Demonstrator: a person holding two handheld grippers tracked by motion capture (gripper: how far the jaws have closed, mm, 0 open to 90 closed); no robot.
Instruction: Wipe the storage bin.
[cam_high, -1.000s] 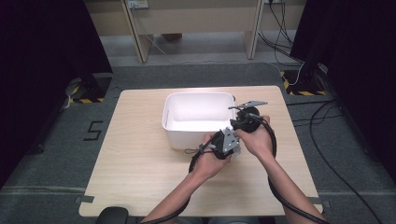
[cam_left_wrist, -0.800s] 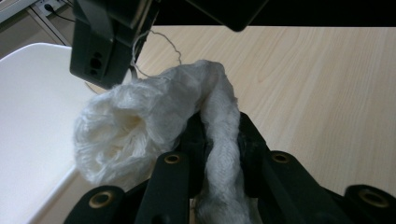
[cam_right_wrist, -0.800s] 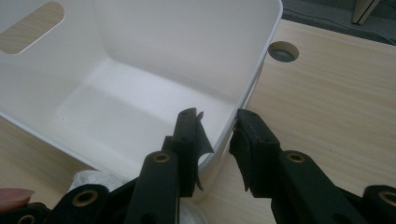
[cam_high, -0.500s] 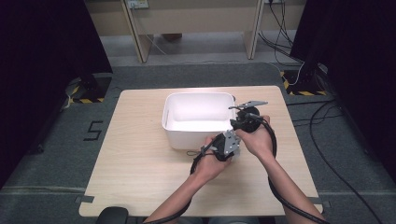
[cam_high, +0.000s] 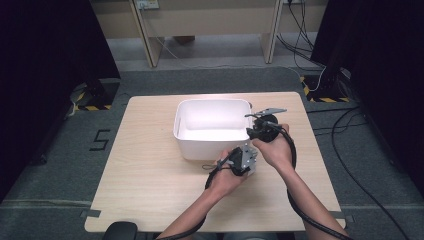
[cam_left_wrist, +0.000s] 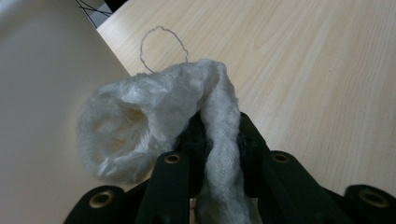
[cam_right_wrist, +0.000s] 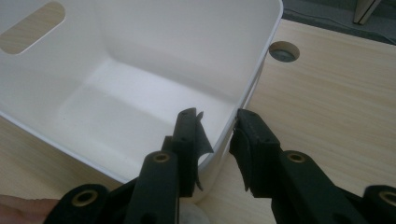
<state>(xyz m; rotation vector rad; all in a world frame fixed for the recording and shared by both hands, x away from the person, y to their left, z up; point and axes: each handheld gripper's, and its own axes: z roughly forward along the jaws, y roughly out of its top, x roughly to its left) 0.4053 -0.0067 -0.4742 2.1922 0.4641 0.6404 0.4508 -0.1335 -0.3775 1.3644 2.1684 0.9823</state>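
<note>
A white plastic tub (cam_high: 212, 127) stands on the wooden table (cam_high: 150, 180). My left gripper (cam_left_wrist: 219, 128) is shut on a crumpled white gauzy bundle (cam_left_wrist: 135, 126), with its twisted tail pinched between the jaws. The bundle hangs just outside the tub's wall (cam_left_wrist: 42, 93), and a thin thread loop (cam_left_wrist: 161, 46) lies on the table beyond it. In the high view the left gripper (cam_high: 241, 160) sits at the tub's front right corner. My right gripper (cam_right_wrist: 215, 121) straddles that corner of the tub (cam_right_wrist: 140, 56), one jaw inside and one outside, shut on the rim. From above, the right gripper (cam_high: 260, 131) is at the tub's right side.
The tub looks bare inside, with a handle slot (cam_right_wrist: 30, 21) in its far wall. A round cable hole (cam_right_wrist: 284, 51) is cut in the table behind the tub. Cables (cam_high: 345, 125) trail on the floor at the right, and desk legs (cam_high: 150, 35) stand beyond the table.
My left gripper has sunk a little toward the table with the white bundle still in it. The right gripper has stayed on the tub's corner.
</note>
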